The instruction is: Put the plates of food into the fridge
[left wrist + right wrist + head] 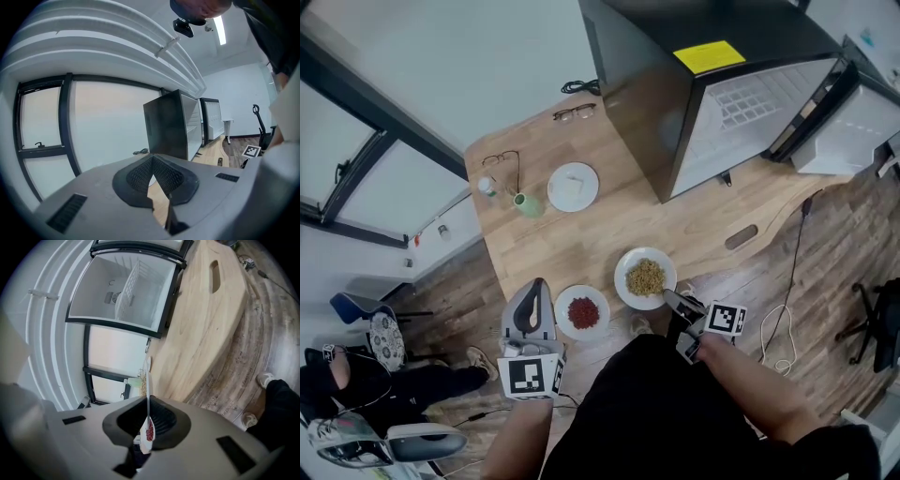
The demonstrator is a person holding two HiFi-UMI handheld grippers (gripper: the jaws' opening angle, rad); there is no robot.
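Right gripper clamping the rim of the plate of yellow grains at its five o'clock, left gripper hovering with jaws together and empty, at nine o'clock of the plate of red food

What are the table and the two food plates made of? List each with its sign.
Table: wood, pale matte; grain streaks show. Plate of yellow food and plate of red food: white, smooth, thin rims; probably ceramic or melamine, cannot tell which.

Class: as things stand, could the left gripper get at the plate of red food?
Probably yes: the plate of red food lies just beside the left gripper, with nothing between them, and its tongs hold nothing.
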